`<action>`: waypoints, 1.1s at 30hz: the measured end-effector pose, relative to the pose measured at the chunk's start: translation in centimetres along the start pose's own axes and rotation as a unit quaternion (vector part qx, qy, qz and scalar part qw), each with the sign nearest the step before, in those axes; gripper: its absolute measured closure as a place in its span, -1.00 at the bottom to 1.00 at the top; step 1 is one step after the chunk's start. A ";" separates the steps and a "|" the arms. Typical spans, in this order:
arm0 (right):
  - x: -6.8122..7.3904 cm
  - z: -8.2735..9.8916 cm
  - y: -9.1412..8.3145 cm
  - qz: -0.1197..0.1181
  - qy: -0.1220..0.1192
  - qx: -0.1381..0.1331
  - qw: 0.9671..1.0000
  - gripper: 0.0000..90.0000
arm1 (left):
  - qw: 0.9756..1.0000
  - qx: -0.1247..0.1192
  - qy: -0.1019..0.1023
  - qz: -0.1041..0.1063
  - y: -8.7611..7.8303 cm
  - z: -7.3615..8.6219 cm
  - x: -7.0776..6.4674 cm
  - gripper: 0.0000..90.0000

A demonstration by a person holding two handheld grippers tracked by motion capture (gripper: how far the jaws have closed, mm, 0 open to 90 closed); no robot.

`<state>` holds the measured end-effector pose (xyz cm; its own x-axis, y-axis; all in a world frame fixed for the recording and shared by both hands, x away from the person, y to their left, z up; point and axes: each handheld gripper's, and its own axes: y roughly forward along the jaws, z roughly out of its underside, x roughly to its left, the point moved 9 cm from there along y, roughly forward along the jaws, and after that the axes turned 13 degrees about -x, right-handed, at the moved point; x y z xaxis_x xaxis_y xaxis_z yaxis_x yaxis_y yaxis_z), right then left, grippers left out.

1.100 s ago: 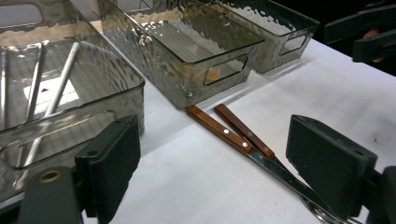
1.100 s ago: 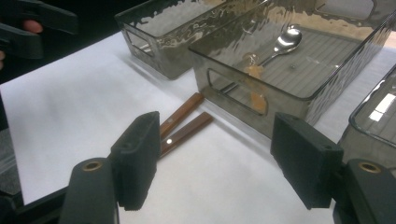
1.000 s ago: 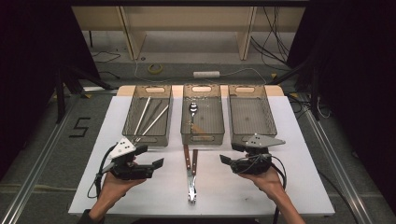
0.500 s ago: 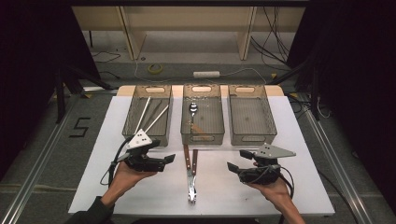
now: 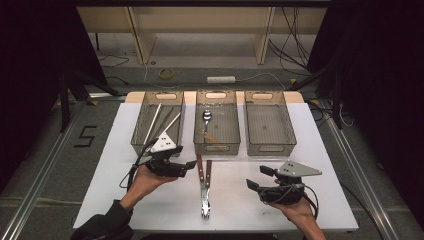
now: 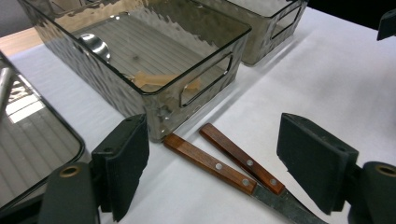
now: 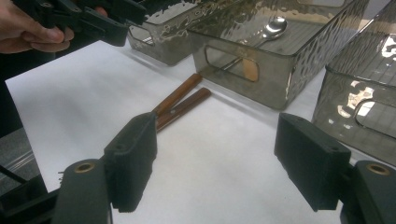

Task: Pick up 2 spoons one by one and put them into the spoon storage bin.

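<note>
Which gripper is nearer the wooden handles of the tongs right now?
Left. The left gripper sits just beside the wooden handles, open, nothing between its jaws. The right gripper is farther off, level with the tongs' metal end.

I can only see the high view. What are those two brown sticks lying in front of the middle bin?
Observer: The left gripper view shows them as the wooden handles of metal tongs, each handle with small metal rivets.
Operator: Is the left gripper holding them?
Observer: No. Its jaws have just been closing a little but stand open, with nothing between the pads. The handles lie untouched on the table.
Operator: What's in that bin besides the spoon?
Observer: A pale wooden piece lies near the cut-out grip in the wall of the middle bin.
</note>
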<state>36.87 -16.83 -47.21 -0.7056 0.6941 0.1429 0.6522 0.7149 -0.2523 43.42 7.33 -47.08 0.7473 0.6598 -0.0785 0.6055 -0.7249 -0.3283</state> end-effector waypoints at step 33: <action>-0.3 0.4 -1.2 0.011 0.009 -0.005 1.000 -0.41 | 0.997 0.052 0.041 0.026 4.3 0.8 -0.9 0.61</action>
<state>36.13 -17.93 -47.30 -0.6865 0.7105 0.1549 0.6696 0.7007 -0.2463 45.16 3.76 -49.17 0.7993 0.6006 -0.0218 0.5374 -0.7304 -0.4217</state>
